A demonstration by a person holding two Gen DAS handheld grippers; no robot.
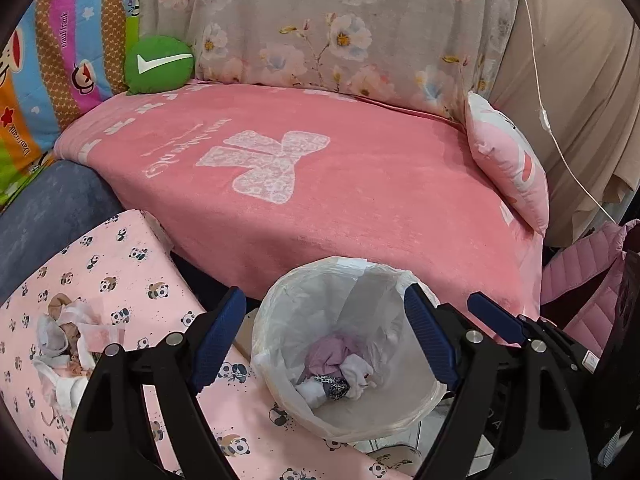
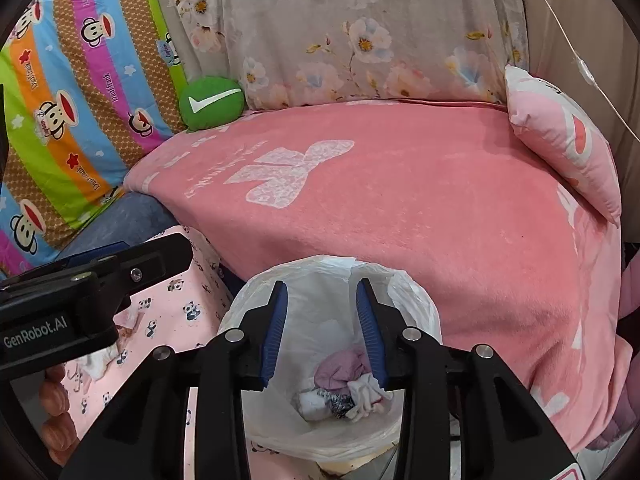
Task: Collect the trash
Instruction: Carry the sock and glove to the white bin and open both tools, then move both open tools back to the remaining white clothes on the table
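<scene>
Pink-blanketed sofa (image 1: 320, 184), floral backrest (image 1: 328, 24)

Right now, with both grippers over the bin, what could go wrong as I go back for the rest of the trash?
1. The left gripper and right gripper sit close together over the bin; swinging away could knock them together or tip it.
2. The bin liner stands loose at the rim and could snag a finger.
3. The remaining trash pile is soft and tangled on the panda-print cover; a pinch may catch the cover too.
</scene>
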